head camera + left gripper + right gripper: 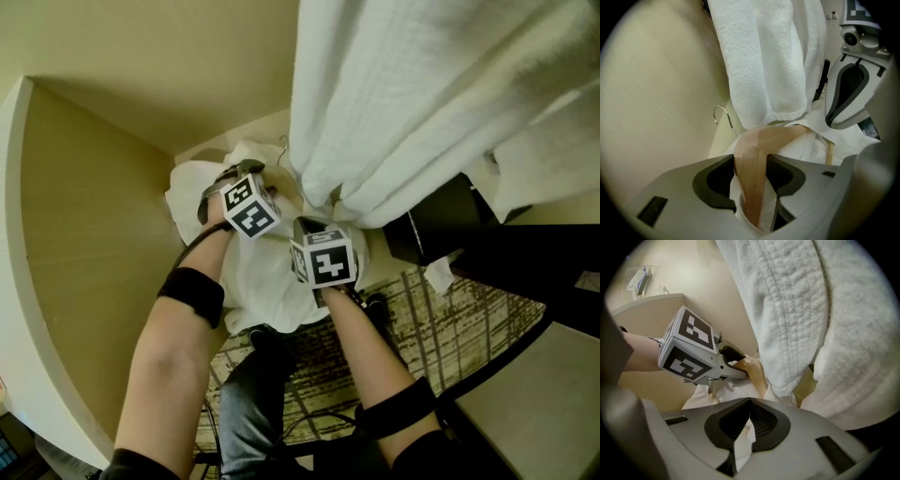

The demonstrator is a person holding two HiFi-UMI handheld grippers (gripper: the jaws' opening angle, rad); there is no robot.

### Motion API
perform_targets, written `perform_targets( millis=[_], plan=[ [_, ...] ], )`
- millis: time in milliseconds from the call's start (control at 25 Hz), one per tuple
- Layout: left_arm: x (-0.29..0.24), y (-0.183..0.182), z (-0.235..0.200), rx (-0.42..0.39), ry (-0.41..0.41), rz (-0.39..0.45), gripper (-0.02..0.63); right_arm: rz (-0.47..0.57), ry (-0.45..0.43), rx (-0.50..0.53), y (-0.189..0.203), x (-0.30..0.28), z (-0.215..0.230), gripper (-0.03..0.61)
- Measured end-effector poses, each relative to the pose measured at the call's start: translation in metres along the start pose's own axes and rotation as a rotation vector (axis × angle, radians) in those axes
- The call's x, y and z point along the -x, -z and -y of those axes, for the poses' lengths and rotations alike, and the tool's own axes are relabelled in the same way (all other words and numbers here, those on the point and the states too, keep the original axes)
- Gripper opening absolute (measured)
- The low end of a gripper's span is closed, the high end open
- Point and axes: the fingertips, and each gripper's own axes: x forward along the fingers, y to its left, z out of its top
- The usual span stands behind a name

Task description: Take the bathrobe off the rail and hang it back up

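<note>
Removal looks done: thin white bathrobe (262,281) sits off the rail at lower centre on a tan wooden hanger (754,140). My left gripper (752,187) clamps that hanger; right gripper (749,427) nips robe cloth. Rehanging remains.

Hanging robes (422,94) run off the head view at 12, tops cut off. Hanger (752,159): far arm buried under the robe (811,145) at 3 in the left gripper view. Right gripper (312,227) tips are under cloth in the head view. Shelf items (637,280) at 10 in the right gripper view are too small to ID.
</note>
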Motion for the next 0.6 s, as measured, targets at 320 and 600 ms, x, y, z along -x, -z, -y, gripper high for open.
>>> perform_targets(
  millis=[320, 600],
  plan=[
    [0.065, -0.006, -0.012, 0.066, -0.257, 0.049, 0.213, 0.020, -0.019, 0.021, -0.012, 0.043, -0.022, 0.017],
    [0.144, -0.008, -0.009, 0.220, -0.436, 0.113, 0.212, 0.074, -0.031, 0.048, -0.035, 0.096, -0.048, 0.017]
  ],
)
